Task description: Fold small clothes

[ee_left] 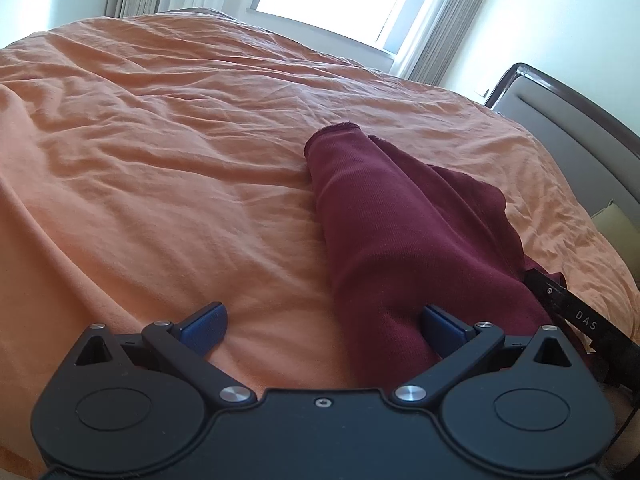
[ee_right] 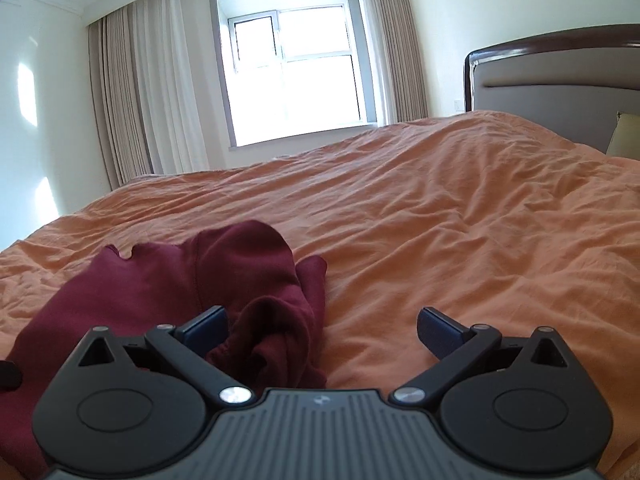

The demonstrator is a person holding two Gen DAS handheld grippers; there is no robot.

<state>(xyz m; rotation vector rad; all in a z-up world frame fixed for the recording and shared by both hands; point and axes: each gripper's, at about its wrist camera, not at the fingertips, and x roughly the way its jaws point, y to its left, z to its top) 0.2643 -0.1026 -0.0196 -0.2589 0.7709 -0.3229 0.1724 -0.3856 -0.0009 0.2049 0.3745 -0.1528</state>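
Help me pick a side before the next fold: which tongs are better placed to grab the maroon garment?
Right, probably. The right tongs stand open with a bunched edge of the garment already between the pads. The left tongs, also open, have mostly bare sheet between them; the cloth only overlaps one pad.

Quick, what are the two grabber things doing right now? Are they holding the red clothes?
Left gripper: jaws open, holding nothing; the maroon garment lies partly between them.
Right gripper: jaws wide open, holding nothing; bunched maroon cloth by one finger.
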